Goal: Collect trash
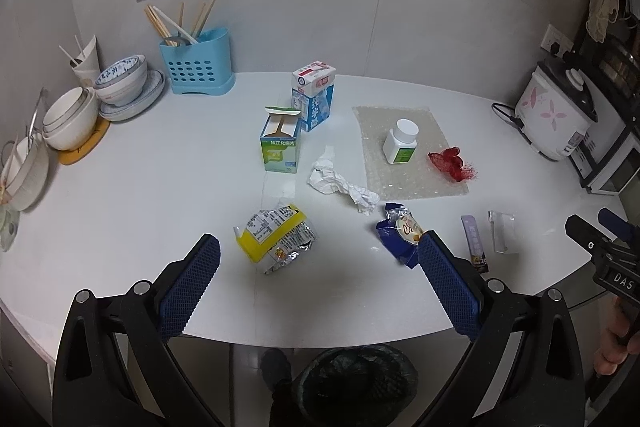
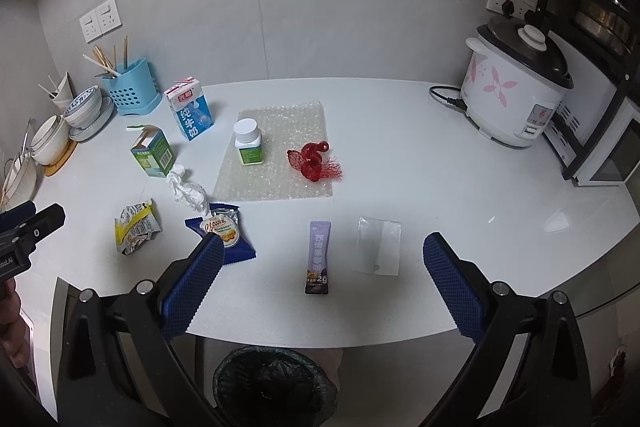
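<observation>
Trash lies across the white counter (image 1: 140, 195): a yellow snack wrapper (image 1: 276, 237) (image 2: 134, 231), a blue cookie wrapper (image 1: 398, 233) (image 2: 224, 233), crumpled tissue (image 1: 340, 185) (image 2: 186, 189), a purple sachet (image 1: 474, 241) (image 2: 318, 257), a clear plastic bag (image 2: 380, 245), red mesh netting (image 1: 452, 163) (image 2: 314, 161), bubble wrap (image 1: 424, 179) under a white pill bottle (image 1: 400, 147) (image 2: 248, 141), a green box (image 1: 280, 145) and a milk carton (image 1: 314, 95). My left gripper (image 1: 318, 253) hovers open near the yellow wrapper. My right gripper (image 2: 322, 251) stands open over the sachet. A black-lined bin (image 2: 272, 385) sits below the counter edge.
Stacked bowls (image 1: 120, 83) and a blue chopstick holder (image 1: 196, 63) stand at the back left. A flowered rice cooker (image 2: 516, 87) and a white oven (image 2: 604, 147) occupy the right. A hand (image 1: 616, 339) holds the other gripper at the frame edge.
</observation>
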Tool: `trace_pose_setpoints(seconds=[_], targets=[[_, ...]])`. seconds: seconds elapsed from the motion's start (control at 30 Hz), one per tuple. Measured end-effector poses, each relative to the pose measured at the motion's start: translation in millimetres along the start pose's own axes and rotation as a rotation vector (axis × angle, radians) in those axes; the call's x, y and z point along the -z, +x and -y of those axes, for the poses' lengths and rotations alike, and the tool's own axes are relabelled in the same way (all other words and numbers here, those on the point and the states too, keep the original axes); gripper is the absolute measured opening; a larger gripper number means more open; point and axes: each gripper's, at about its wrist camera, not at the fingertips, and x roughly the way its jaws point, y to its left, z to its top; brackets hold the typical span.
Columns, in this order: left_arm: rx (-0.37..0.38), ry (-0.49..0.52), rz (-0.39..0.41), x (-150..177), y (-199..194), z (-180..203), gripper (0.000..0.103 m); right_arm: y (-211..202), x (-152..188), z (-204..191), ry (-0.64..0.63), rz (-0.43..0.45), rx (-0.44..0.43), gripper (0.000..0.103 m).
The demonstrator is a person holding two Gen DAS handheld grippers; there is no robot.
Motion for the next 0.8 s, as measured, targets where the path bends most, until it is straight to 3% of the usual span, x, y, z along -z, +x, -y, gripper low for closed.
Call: trace_pose_setpoints(seconds=[0.8], targets=[[0.006, 0.014, -0.019, 6.7, 2.8, -0.9, 0.097, -4.7, 2.2, 4.1, 0.039, -0.004, 0.006, 0.096]])
